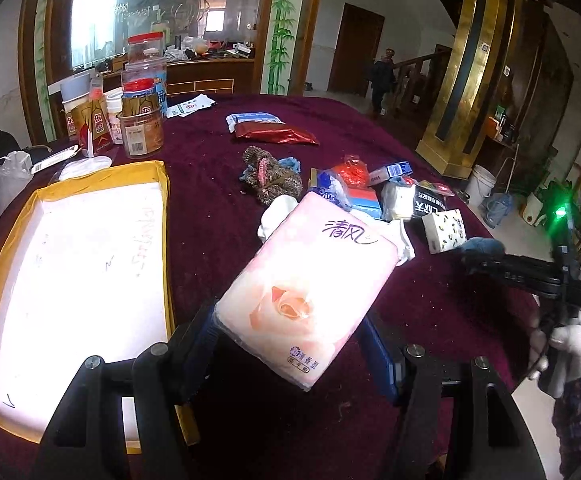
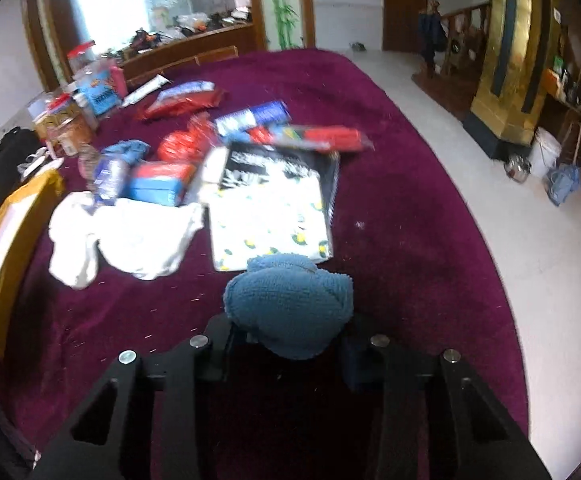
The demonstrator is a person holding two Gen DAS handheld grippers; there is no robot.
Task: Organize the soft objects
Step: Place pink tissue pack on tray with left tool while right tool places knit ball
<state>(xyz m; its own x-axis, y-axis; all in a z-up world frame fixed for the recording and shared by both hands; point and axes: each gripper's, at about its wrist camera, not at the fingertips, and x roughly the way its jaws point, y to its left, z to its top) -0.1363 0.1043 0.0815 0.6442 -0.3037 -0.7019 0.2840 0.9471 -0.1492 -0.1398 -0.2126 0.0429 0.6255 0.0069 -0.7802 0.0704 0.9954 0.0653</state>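
Left wrist view: left gripper (image 1: 290, 344) clamps a pink tissue pack (image 1: 310, 288); the empty yellow-rimmed box (image 1: 162, 208) lies to its left, unsorted items ahead. Right wrist view: right gripper (image 2: 288, 344) pinches a blue knitted cloth (image 2: 290, 304); bare tablecloth (image 2: 410, 240) to the right, the clutter ahead-left.

tissue pack (image 1: 308, 292): glossy plastic | blue cloth (image 2: 290, 304): nubby terry (seemingly) | tablecloth (image 1: 430, 304): matt plush

Both wrist views down onto table (image 1: 218, 208)
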